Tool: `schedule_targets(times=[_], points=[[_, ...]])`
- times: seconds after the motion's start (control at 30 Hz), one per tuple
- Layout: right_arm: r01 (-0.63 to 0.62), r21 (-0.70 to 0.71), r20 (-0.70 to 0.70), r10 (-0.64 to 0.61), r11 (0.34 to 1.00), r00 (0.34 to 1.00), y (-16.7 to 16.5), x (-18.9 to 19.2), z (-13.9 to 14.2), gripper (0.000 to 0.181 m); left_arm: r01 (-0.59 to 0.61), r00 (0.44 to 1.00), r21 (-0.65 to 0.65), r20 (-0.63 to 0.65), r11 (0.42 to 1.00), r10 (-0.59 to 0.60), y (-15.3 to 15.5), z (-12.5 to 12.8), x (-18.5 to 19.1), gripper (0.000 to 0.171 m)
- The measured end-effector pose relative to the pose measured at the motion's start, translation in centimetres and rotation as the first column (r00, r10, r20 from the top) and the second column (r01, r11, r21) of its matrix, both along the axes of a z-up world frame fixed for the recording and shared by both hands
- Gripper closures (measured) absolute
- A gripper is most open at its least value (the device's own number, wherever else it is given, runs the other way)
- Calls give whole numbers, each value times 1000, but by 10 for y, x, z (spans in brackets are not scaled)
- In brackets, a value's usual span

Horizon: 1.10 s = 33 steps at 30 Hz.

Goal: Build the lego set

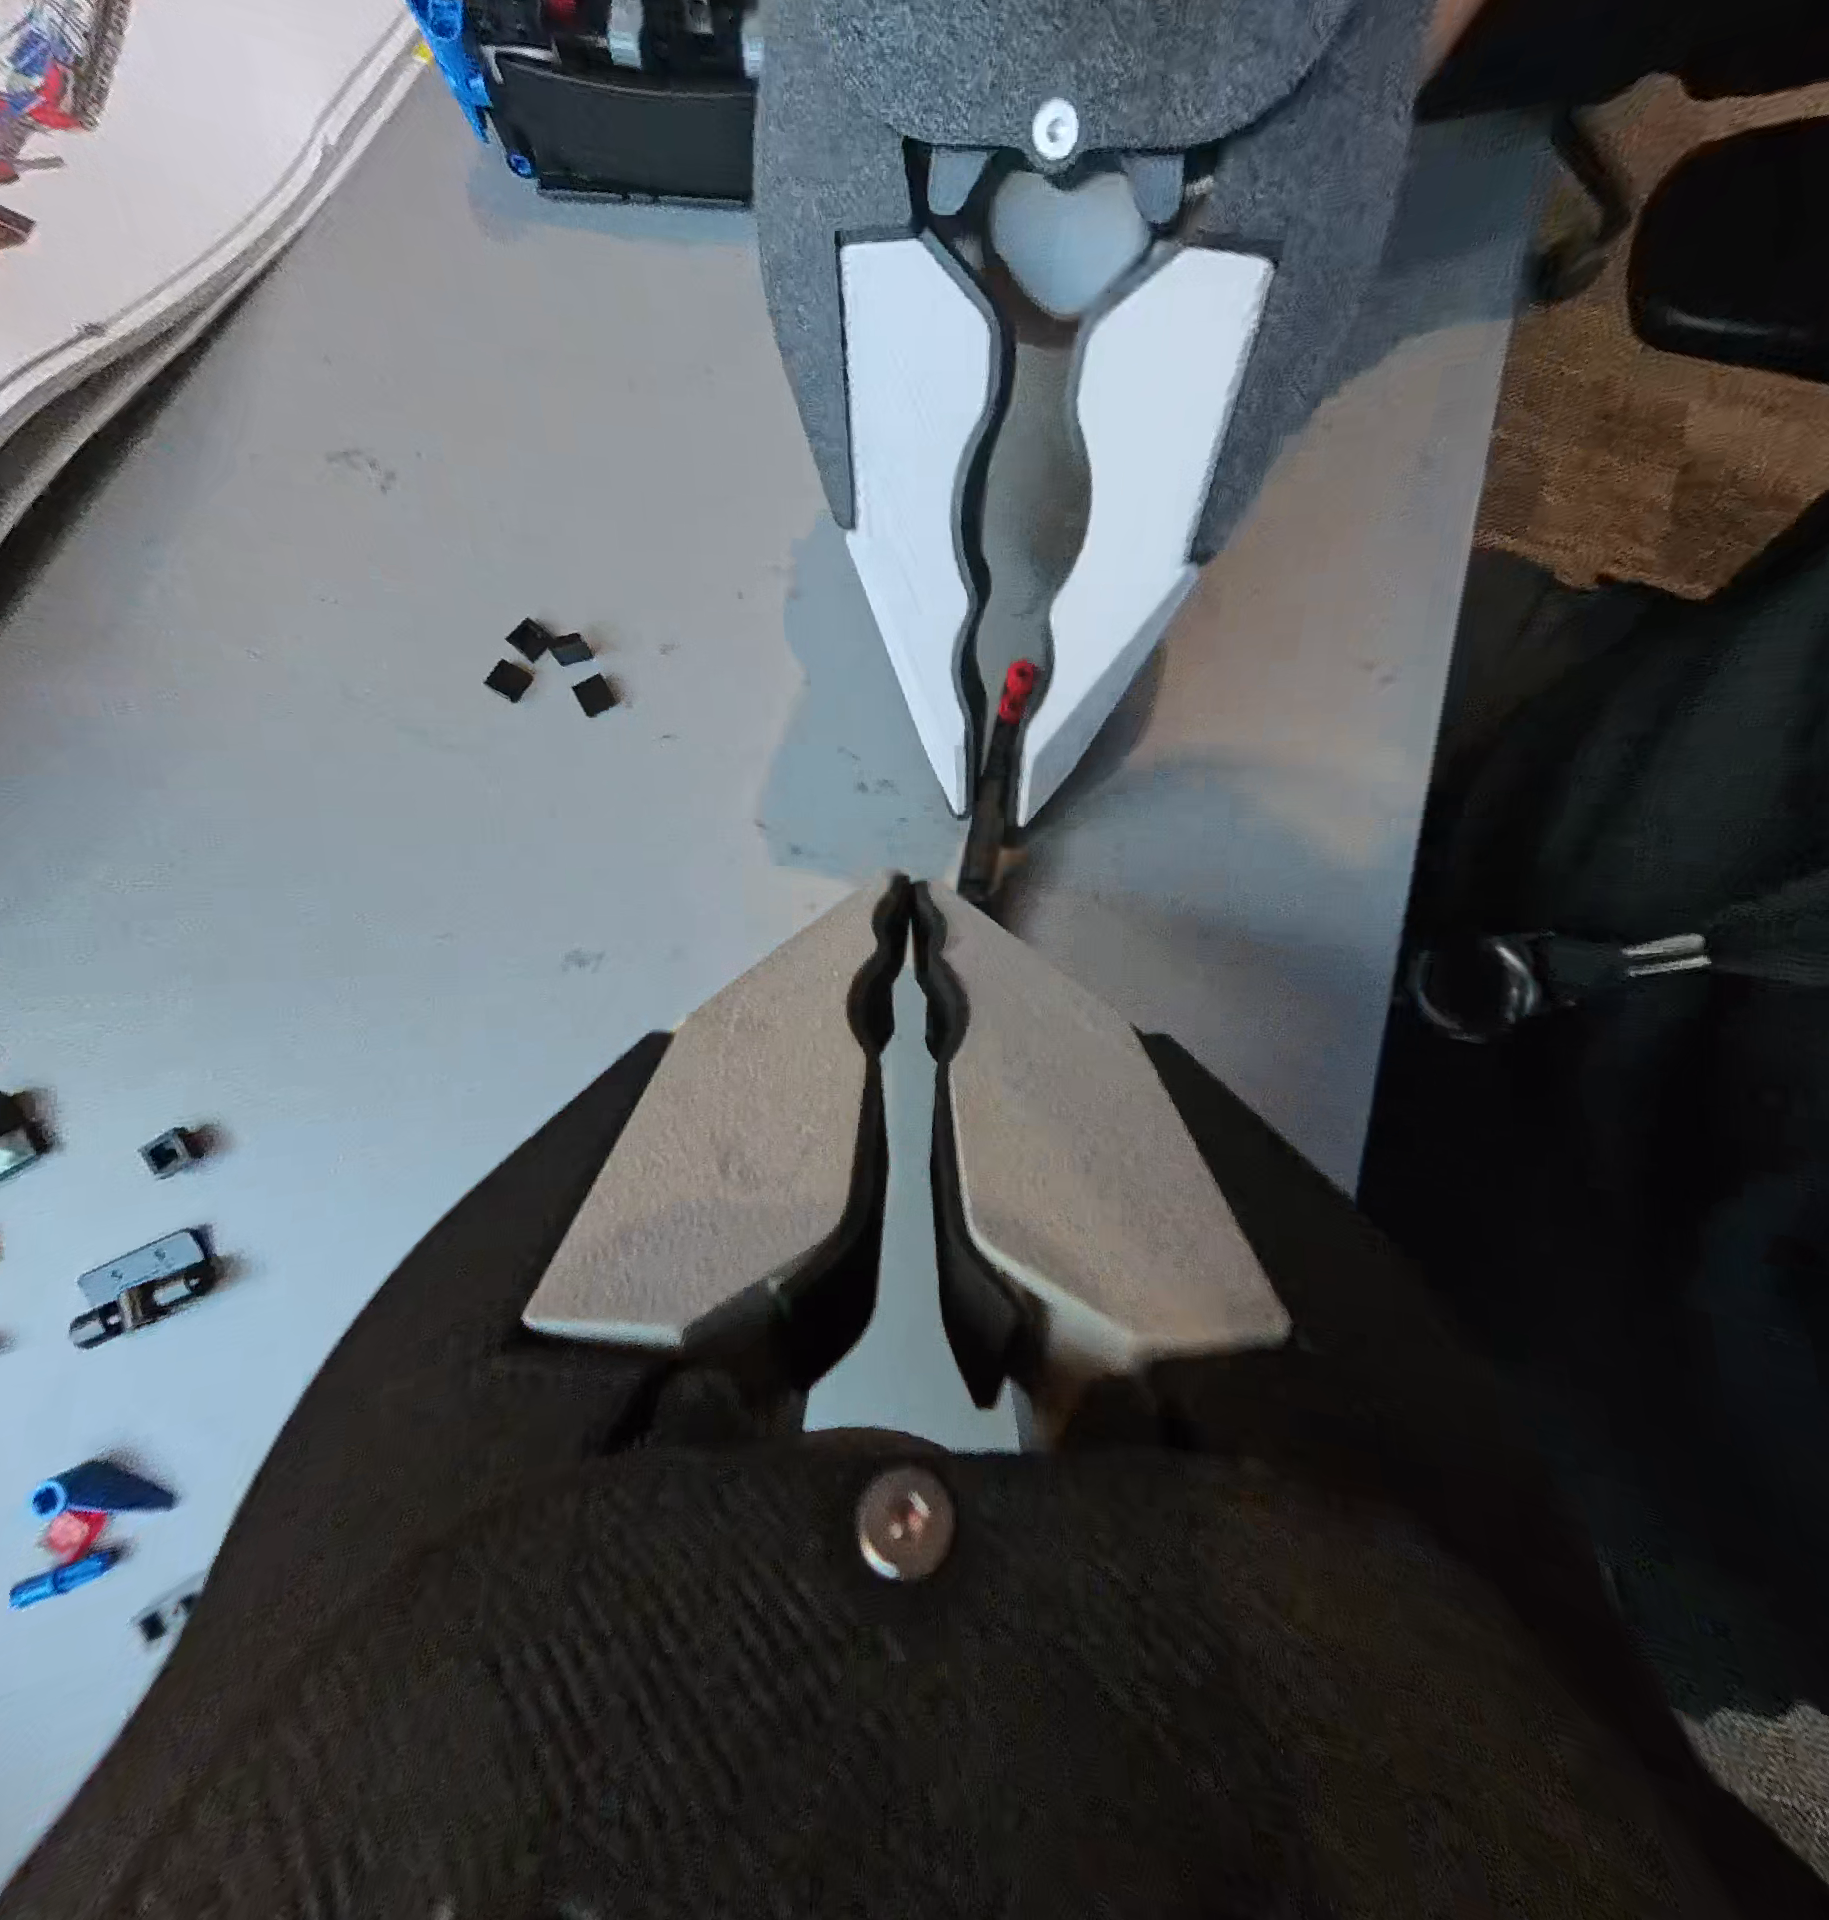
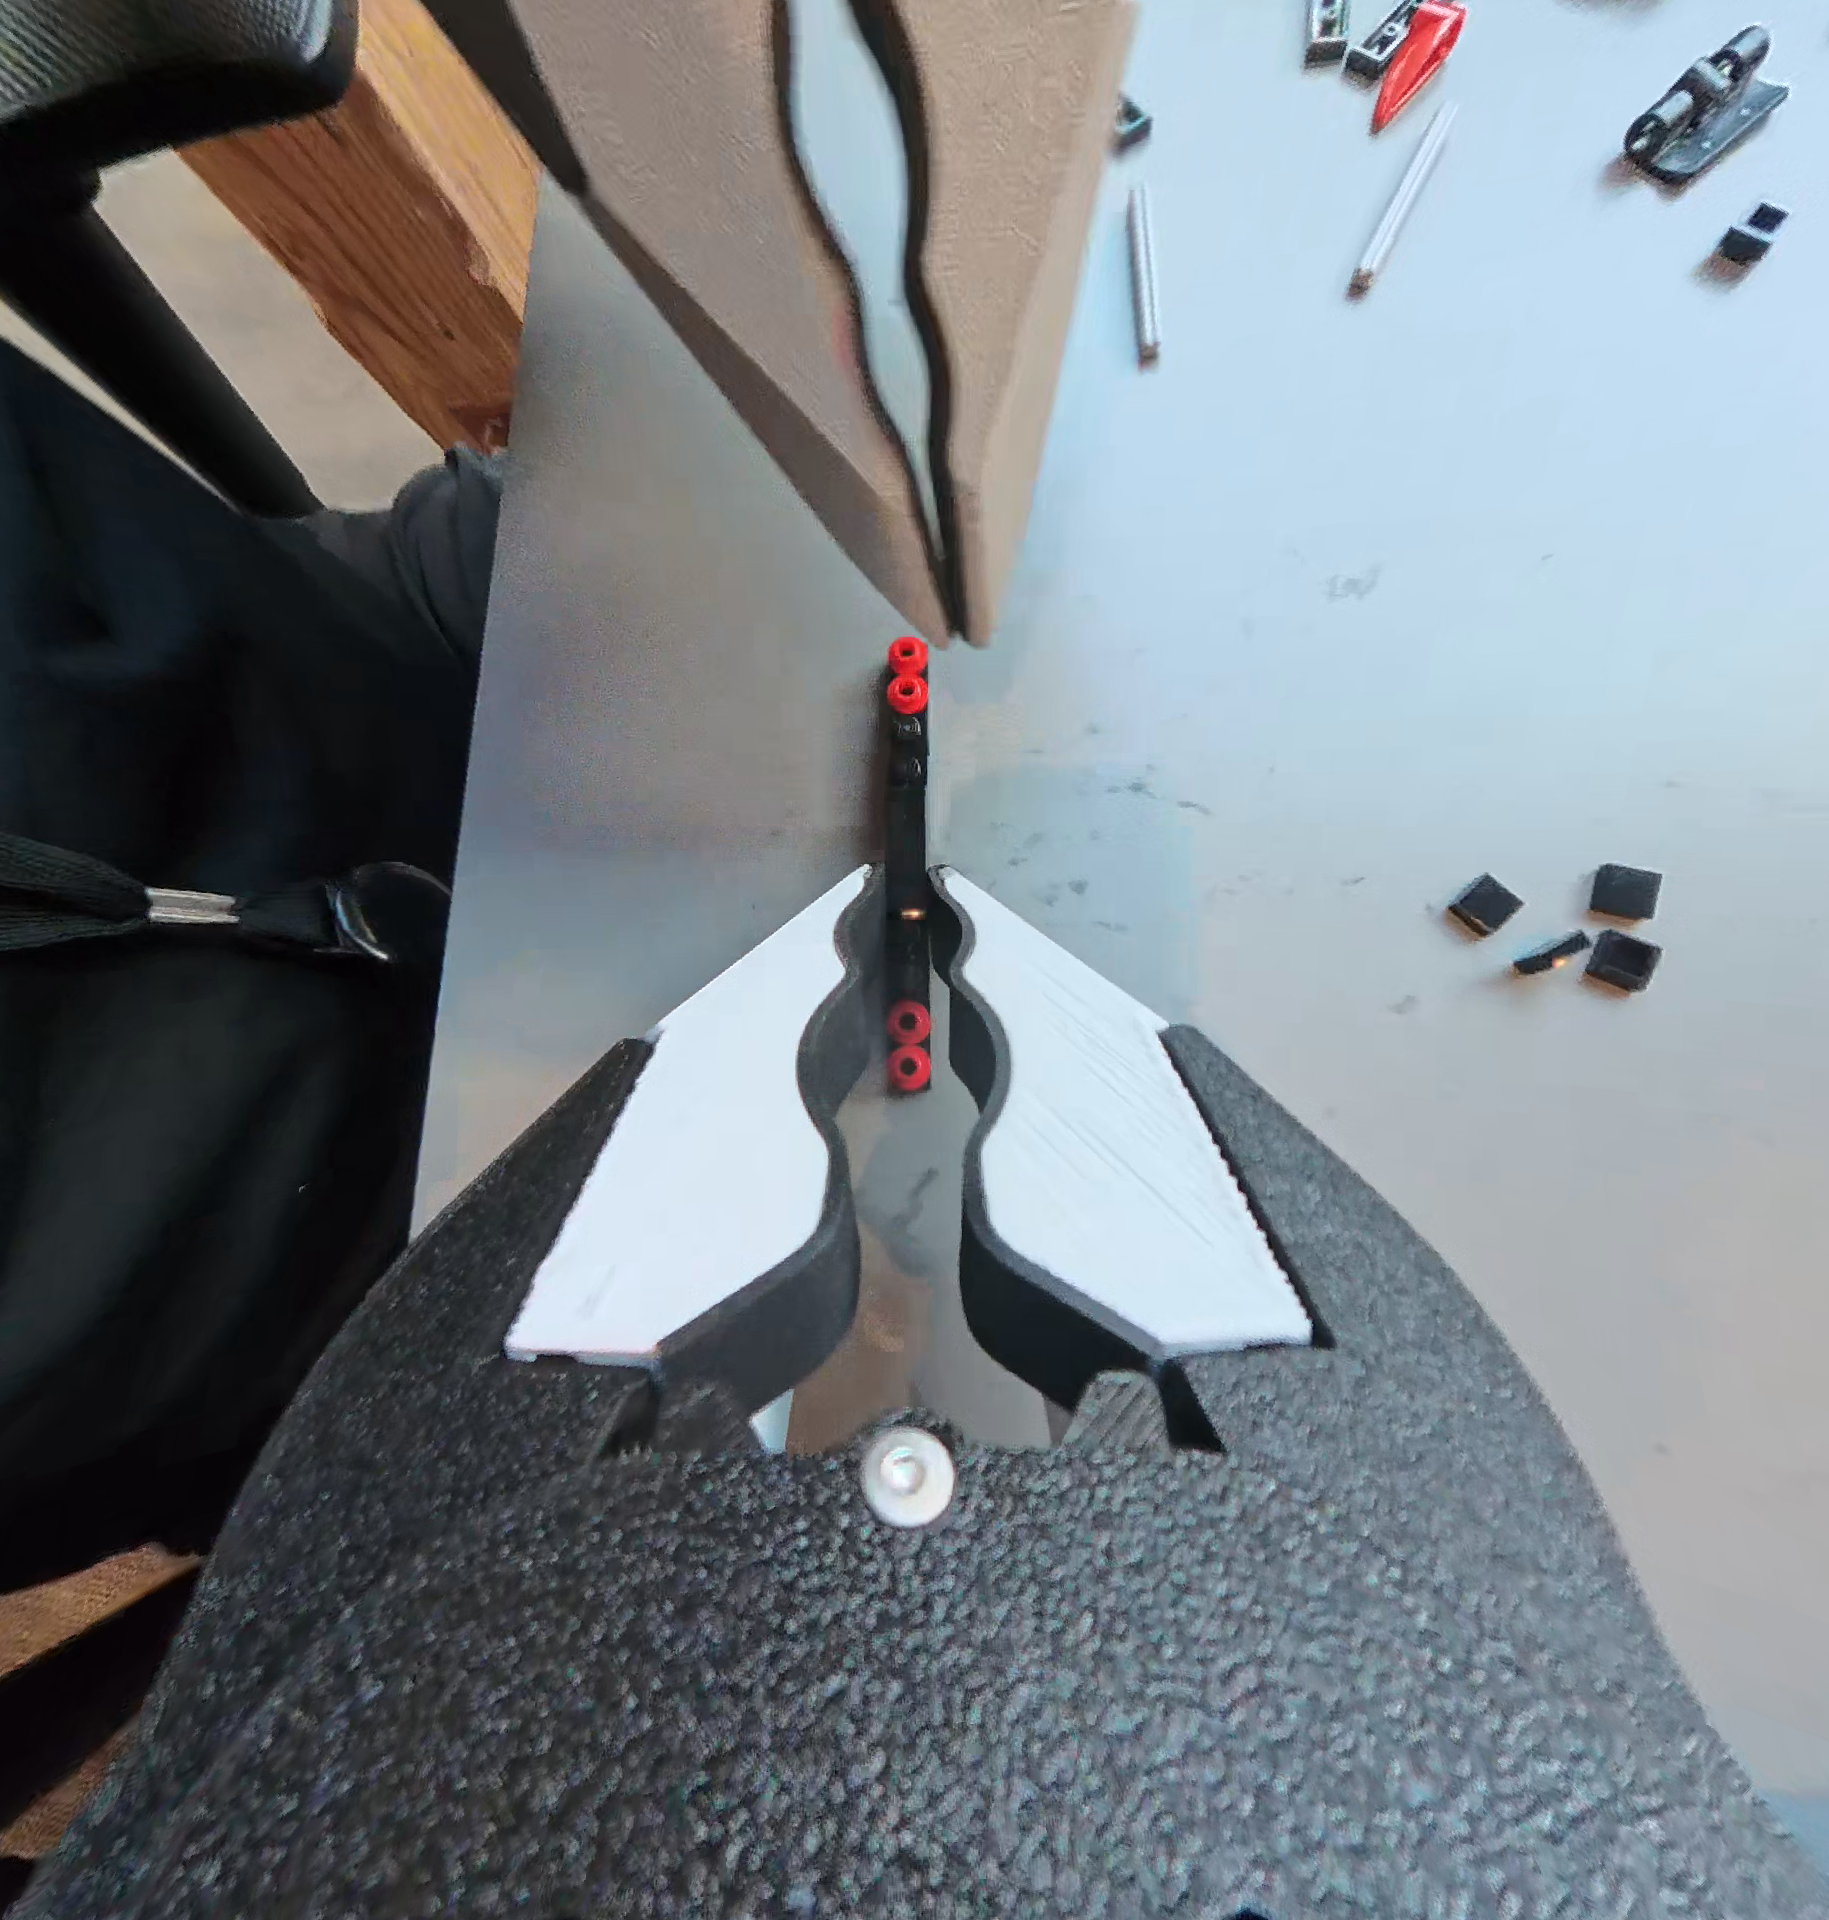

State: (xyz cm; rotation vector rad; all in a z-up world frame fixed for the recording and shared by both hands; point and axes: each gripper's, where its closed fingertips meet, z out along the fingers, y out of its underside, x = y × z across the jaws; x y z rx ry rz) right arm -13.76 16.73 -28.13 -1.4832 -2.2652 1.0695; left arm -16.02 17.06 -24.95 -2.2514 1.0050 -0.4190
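My pebbly black right gripper (image 2: 905,883) has its white jaws clamped on a slim black studded strip with red rings (image 2: 908,831); my tan-faced left gripper (image 1: 910,888) is clenched empty above the smooth grey worktop (image 1: 422,831).

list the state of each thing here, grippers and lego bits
right gripper: shut on the black beam
black beam: held in the air, two red pins at each end
left gripper: shut, holding nothing, tips close to the beam's far end
four black tiles: loose on the table, one tipped on edge
instruction booklet: lying open
partly built model: standing on the table
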Motion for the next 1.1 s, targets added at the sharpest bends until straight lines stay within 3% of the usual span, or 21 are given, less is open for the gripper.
schedule_targets(times=[0.1,0.2,0.37,0.5,0.57,0.67,0.7,0.73,0.77,0.83,0.87,1.1], points=[[48,-88,23,-47,995,999,2,0,1,174,8,1000,-45,-4,999,-8,-9,-13,3,171],[61,-90,21,-59,994,998,3,1,1,174,6,1000,-85,2,996,-6,-11,-26,4,171],[70,-119,40,-66,990,997,4,3,1,174,13,1000,-81,30,997,-11,-6,-25,6,171],[74,-179,58,-65,981,996,4,3,1,174,58,998,-2,32,998,-58,-6,-16,12,171],[79,-220,70,-65,972,995,4,2,2,174,75,996,13,-44,997,-74,-4,-25,8,171],[96,-275,96,-72,957,993,5,1,2,174,127,991,51,-53,991,-124,-6,-24,15,171],[107,-287,105,-79,952,991,6,1,2,174,150,988,57,-47,987,-147,-8,-24,18,160],[113,-300,115,-81,947,990,7,1,2,174,154,987,76,-49,985,-151,-8,-22,19,133],[118,-316,127,-81,942,989,7,1,2,174,143,988,114,-72,983,-136,-4,-20,18,119],[134,-350,153,-85,927,985,7,0,2,175,154,983,177,-122,972,-134,0,-18,15,116],[138,-360,162,-84,923,983,7,0,2,174,163,980,192,-149,968,-135,0,-18,14,116],[154,-375,183,-90,914,979,7,0,2,175,253,934,243,-313,937,-172,7,-30,14,159]])
